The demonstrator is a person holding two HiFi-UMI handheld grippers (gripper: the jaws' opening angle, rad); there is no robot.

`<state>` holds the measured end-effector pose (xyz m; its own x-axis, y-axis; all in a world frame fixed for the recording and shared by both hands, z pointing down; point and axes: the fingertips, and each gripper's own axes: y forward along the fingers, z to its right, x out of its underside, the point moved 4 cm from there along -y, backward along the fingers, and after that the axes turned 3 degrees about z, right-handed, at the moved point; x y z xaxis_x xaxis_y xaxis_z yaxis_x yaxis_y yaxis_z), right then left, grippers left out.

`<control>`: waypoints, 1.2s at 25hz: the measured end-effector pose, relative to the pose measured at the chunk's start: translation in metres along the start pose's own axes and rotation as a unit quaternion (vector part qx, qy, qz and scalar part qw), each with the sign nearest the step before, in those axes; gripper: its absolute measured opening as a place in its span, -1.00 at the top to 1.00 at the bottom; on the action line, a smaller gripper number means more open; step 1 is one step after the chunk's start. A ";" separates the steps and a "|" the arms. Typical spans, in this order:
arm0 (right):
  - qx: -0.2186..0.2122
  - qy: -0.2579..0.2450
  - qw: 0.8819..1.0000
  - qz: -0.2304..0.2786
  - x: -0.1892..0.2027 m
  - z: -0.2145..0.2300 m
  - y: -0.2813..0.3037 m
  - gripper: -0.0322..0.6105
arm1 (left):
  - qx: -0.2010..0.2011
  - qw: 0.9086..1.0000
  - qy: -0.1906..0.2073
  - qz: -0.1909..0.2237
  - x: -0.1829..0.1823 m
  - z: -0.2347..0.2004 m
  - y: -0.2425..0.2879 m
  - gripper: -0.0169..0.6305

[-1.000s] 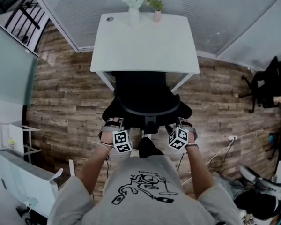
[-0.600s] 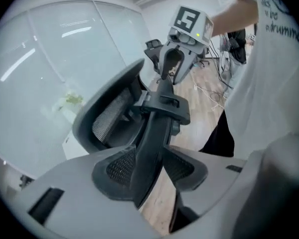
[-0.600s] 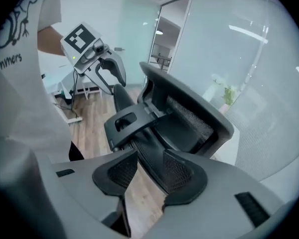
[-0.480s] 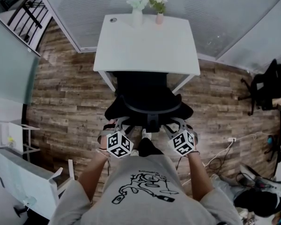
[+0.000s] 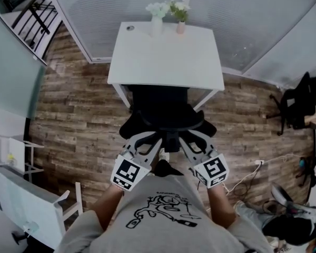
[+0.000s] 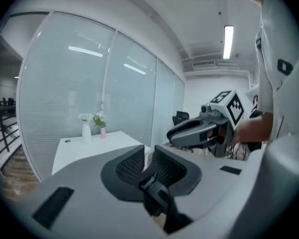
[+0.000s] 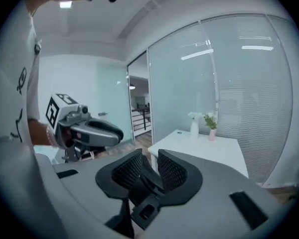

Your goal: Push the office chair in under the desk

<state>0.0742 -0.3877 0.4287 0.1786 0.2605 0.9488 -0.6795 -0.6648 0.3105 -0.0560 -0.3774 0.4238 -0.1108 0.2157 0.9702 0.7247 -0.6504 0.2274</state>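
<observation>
A black office chair (image 5: pixel 166 112) stands with its seat partly under the white desk (image 5: pixel 163 51). Its curved backrest faces me. My left gripper (image 5: pixel 147 141) points at the backrest's left end and my right gripper (image 5: pixel 191 139) at its right end, both just short of it. Both pairs of jaws are closing, and a narrow gap with nothing in it shows between the pads in each gripper view. The left gripper view holds my left gripper (image 6: pixel 148 166), the right gripper (image 6: pixel 204 131) and the desk (image 6: pixel 89 146). The right gripper view holds my right gripper (image 7: pixel 149 168) and the left gripper (image 7: pixel 87 128).
Two small vases with flowers (image 5: pixel 168 9) stand at the desk's far edge, against a glass wall. A second black chair (image 5: pixel 297 101) is at the right, cables (image 5: pixel 250 173) lie on the wood floor, and white furniture (image 5: pixel 21 194) stands at the left.
Both grippers have come off the sides of the chair's backrest and drawn back toward my body. Their jaws have narrowed. The chair stays under the desk's front edge.
</observation>
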 end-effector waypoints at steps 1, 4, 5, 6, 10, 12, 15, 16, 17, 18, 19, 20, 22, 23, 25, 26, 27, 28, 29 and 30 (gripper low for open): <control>-0.002 0.016 1.000 0.019 -0.013 -0.003 -0.003 0.54 | -0.001 1.000 -0.010 0.021 -0.012 0.003 -0.003 0.76; -0.009 0.043 0.997 0.067 -0.046 -0.013 -0.013 0.59 | -0.002 0.997 -0.037 0.064 -0.040 0.010 -0.010 0.79; -0.011 0.043 0.996 0.078 -0.056 -0.017 -0.016 0.60 | -0.004 0.996 -0.045 0.074 -0.048 0.010 -0.012 0.78; -0.011 0.038 0.996 0.085 -0.064 -0.022 -0.018 0.60 | -0.007 0.995 -0.050 0.084 -0.054 0.010 -0.015 0.79; -0.011 0.030 0.993 0.110 -0.090 -0.035 -0.026 0.63 | -0.017 0.991 -0.064 0.113 -0.075 0.008 -0.024 0.82; -0.019 0.041 0.991 0.122 -0.097 -0.039 -0.030 0.65 | -0.013 0.990 -0.071 0.123 -0.082 0.011 -0.027 0.86; -0.026 0.050 0.989 0.133 -0.104 -0.042 -0.033 0.67 | -0.006 0.989 -0.070 0.130 -0.089 0.015 -0.028 0.86; -0.024 0.049 0.989 0.134 -0.105 -0.043 -0.033 0.71 | -0.006 0.989 -0.067 0.132 -0.091 0.016 -0.028 0.86; -0.021 0.046 0.990 0.134 -0.106 -0.043 -0.033 0.74 | -0.006 0.989 -0.066 0.132 -0.091 0.017 -0.028 0.86; -0.018 0.044 0.990 0.133 -0.106 -0.043 -0.032 0.75 | -0.005 0.989 -0.066 0.133 -0.091 0.017 -0.028 0.86; -0.017 0.043 0.990 0.132 -0.106 -0.043 -0.032 0.76 | -0.003 0.989 -0.066 0.133 -0.091 0.019 -0.028 0.86; -0.016 0.043 0.990 0.131 -0.106 -0.043 -0.032 0.76 | -0.001 0.989 -0.067 0.134 -0.092 0.020 -0.027 0.87; -0.017 0.044 0.990 0.131 -0.107 -0.043 -0.032 0.76 | 0.002 0.989 -0.066 0.135 -0.094 0.024 -0.027 0.87; -0.017 0.044 0.990 0.131 -0.107 -0.044 -0.032 0.76 | 0.003 0.989 -0.066 0.135 -0.094 0.024 -0.027 0.87; -0.018 0.045 0.990 0.132 -0.108 -0.044 -0.031 0.76 | 0.003 0.989 -0.066 0.132 -0.094 0.025 -0.027 0.88; -0.018 0.045 0.990 0.132 -0.108 -0.045 -0.031 0.76 | 0.002 0.989 -0.066 0.130 -0.094 0.025 -0.027 0.88; -0.019 0.045 0.990 0.132 -0.108 -0.045 -0.031 0.76 | 0.001 0.989 -0.068 0.130 -0.093 0.025 -0.027 0.88; -0.019 0.046 0.990 0.133 -0.108 -0.045 -0.031 0.76 | 0.000 0.989 -0.068 0.131 -0.094 0.025 -0.027 0.89; -0.020 0.046 0.990 0.133 -0.109 -0.046 -0.032 0.76 | 0.000 0.989 -0.069 0.132 -0.094 0.025 -0.027 0.89; -0.020 0.046 0.990 0.134 -0.109 -0.046 -0.033 0.76 | -0.001 0.989 -0.068 0.132 -0.095 0.025 -0.027 0.89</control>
<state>0.0442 -0.3624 0.3124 -0.0752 0.1420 0.9870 -0.7215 -0.6910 0.0444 -0.0484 -0.3620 0.3237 0.1752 0.1335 0.9755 0.7152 -0.6981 -0.0329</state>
